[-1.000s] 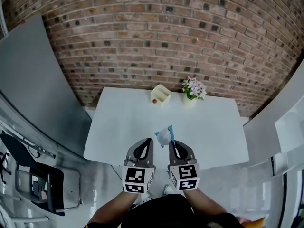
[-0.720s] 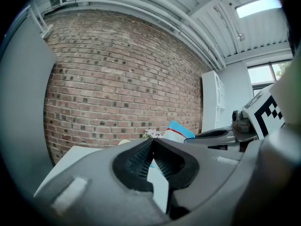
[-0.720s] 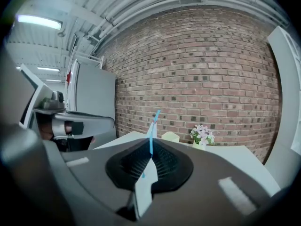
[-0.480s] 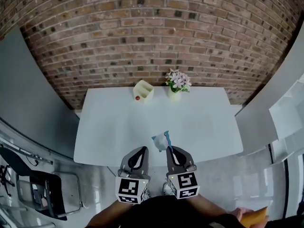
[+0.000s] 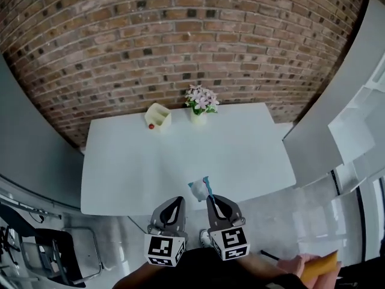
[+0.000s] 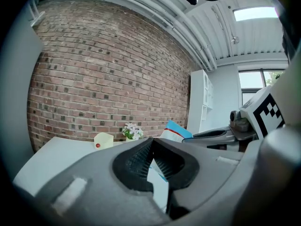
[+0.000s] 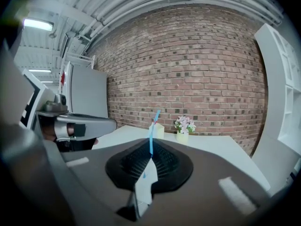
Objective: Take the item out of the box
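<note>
- At the front edge of the worktop [image 5: 126, 173], the right gripper [image 5: 210, 196] had its jaws clamped on a flat blue-and-white packet [image 5: 198, 188].
- The packet stood up from the jaw tips and hung over the worktop's front margin.
- The right gripper view showed the packet [image 7: 151, 135] edge-on, as a thin blue strip rising between the pads of the right gripper [image 7: 150, 150].
- The left gripper [image 5: 178, 200] sat just beside the right one, on its left. Its jaws met at the tips with nothing between them, as the left gripper view confirmed [image 6: 150, 141].
- The packet lay just to the right of the left jaw tips; no contact was visible.
- Both gripper bodies lay outside the front edge, over the floor.
- The box [image 5: 157, 114] stood at the rear of the worktop, left of centre, close to the back edge. A small red item showed at its front.
- The packet was outside the box and well apart from it, with a wide stretch of worktop between them.
- A flower pot [image 5: 200, 101] stood near the box, on its right, also at the back edge.
- A brick wall [image 5: 180, 41] ran behind the back edge.
- A grey panel [image 5: 24, 137] stood off the left edge.
- A white shelf unit [image 5: 361, 101] stood off the right edge, with a white panel near the right corners.
- A chair [image 5: 42, 251] stood on the floor at the front left, well apart from the grippers.
</note>
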`<action>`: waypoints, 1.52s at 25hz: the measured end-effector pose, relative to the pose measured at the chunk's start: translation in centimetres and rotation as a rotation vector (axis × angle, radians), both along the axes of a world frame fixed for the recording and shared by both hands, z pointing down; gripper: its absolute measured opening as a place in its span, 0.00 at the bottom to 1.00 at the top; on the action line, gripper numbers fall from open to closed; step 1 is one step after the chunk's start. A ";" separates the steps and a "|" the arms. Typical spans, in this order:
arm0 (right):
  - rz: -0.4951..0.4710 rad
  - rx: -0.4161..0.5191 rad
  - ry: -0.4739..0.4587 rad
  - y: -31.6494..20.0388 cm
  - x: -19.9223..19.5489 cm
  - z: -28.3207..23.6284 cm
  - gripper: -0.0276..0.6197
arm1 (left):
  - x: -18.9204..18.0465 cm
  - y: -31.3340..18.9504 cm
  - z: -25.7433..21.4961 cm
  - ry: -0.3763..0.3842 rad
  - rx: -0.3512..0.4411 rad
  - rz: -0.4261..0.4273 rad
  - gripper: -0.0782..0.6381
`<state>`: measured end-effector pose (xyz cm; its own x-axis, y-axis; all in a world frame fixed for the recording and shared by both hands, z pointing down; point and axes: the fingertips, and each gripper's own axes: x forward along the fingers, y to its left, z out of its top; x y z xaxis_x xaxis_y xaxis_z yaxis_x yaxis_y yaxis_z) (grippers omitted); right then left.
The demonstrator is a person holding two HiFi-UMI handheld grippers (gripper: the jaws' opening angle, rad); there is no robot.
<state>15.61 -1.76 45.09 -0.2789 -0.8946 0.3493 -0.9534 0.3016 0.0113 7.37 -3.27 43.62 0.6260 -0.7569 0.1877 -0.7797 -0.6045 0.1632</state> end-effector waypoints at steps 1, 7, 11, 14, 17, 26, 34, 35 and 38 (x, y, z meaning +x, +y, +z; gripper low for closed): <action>0.009 -0.002 0.001 0.2 0.5 0.1 0.05 | 0.4 0.2 0.2 0.001 -0.003 0.006 0.12; 0.040 -0.005 -0.001 1.3 2.6 0.6 0.05 | 2.5 0.9 0.7 -0.006 0.003 0.043 0.12; 0.048 -0.027 0.006 2.2 3.2 1.5 0.05 | 3.0 1.4 1.4 -0.015 -0.009 0.050 0.12; 0.050 -0.066 0.022 2.5 3.2 2.7 0.05 | 3.1 1.4 2.0 -0.021 -0.016 0.054 0.12; 0.051 -0.068 0.019 2.5 2.9 2.9 0.05 | 3.1 1.2 2.5 -0.028 -0.025 0.056 0.12; 0.040 -0.045 0.007 2.3 1.9 2.2 0.05 | 2.3 1.2 2.4 -0.028 -0.022 0.052 0.12; 0.041 -0.045 0.010 2.3 1.2 2.2 0.05 | 1.5 1.4 2.2 -0.019 -0.015 0.054 0.12; 0.041 -0.045 0.010 2.4 1.1 2.2 0.05 | 1.5 1.4 2.2 -0.019 -0.015 0.055 0.12; 0.039 -0.044 0.010 2.5 0.8 2.1 0.05 | 1.3 1.6 2.1 -0.018 -0.014 0.058 0.12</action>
